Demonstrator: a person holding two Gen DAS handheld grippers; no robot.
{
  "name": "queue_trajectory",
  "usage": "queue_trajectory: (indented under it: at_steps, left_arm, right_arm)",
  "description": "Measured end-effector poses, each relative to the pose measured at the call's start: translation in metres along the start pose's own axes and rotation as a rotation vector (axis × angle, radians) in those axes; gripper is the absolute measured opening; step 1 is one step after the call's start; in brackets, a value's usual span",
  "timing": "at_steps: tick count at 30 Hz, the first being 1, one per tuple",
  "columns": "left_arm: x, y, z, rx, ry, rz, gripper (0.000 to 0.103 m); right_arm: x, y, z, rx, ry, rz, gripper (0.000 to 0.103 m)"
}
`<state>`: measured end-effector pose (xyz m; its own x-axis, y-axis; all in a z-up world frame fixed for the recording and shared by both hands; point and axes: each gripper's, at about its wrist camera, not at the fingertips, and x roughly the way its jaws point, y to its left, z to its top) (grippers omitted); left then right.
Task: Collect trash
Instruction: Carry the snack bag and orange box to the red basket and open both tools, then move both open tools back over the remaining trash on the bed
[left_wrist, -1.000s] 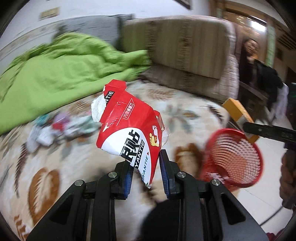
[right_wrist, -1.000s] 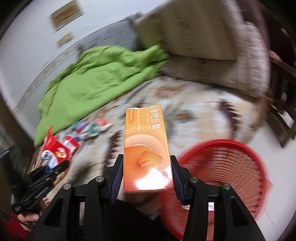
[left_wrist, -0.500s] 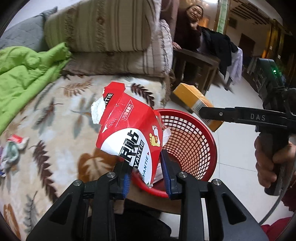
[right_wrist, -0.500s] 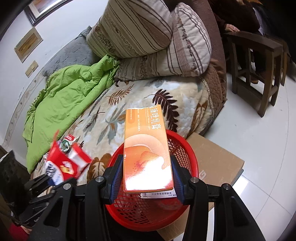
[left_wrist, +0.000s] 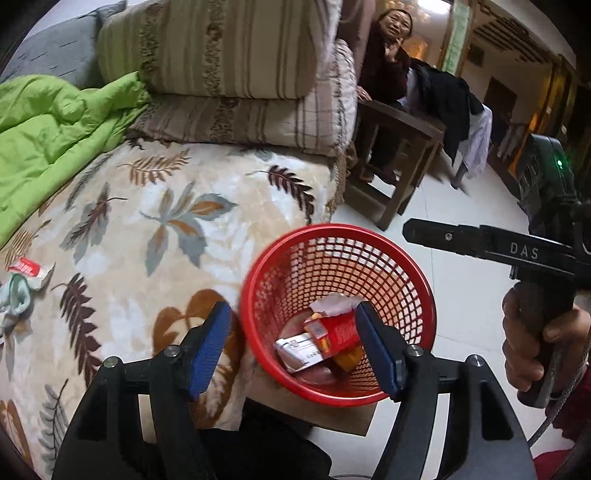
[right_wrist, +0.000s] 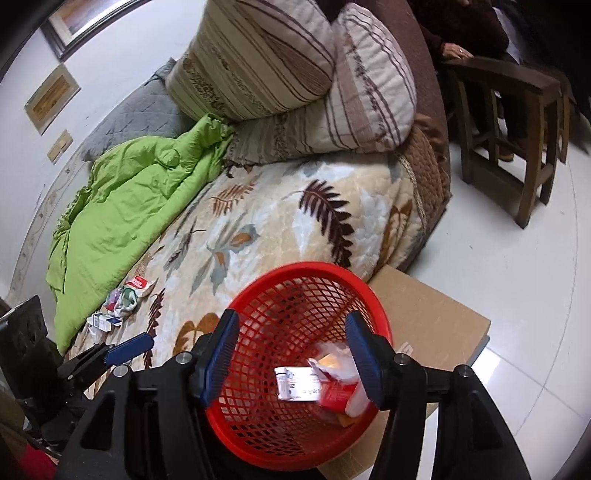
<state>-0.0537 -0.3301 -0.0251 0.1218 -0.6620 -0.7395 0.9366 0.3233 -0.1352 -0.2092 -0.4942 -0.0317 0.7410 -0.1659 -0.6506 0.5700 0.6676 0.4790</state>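
Both tongs spread and empty over the red basket (left_wrist: 338, 236), which already holds trash.

Several pieces lie inside: a red packet (left_wrist: 338, 330), a white carton (right_wrist: 297, 384) and something orange beneath. More litter (right_wrist: 122, 301) waits on the bed (right_wrist: 258, 221), toward nine o'clock from the basket, so I judge the job partly done. Left tongs (left_wrist: 295, 345) and right tongs (right_wrist: 291, 356) each hover above the basket mouth, tilted down into it, jaws wide.

Two black hand-held grippers, blue-padded.
Silver screws are seen on the left gripper (left_wrist: 295, 345); "DAS" is printed on the right gripper (right_wrist: 291, 354).
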Motion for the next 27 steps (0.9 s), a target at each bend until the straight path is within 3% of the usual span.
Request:
queue_trajectory:
  at_steps: [5, 13, 27]
  left_arm:
    - [-0.014, 0.018, -0.001, -0.056, -0.026, 0.014, 0.069]
    - [-0.047, 0.062, -0.025, -0.149, -0.045, 0.116, 0.069]
    - [-0.116, 0.176, -0.091, -0.424, -0.107, 0.333, 0.069]
  right_arm:
    - [0.0, 0.018, 0.004, -0.029, -0.008, 0.027, 0.064]
    - [0.018, 0.055, -0.003, -0.102, 0.039, 0.096, 0.064]
    - [0.073, 0.177, -0.029, -0.316, 0.175, 0.292, 0.064]
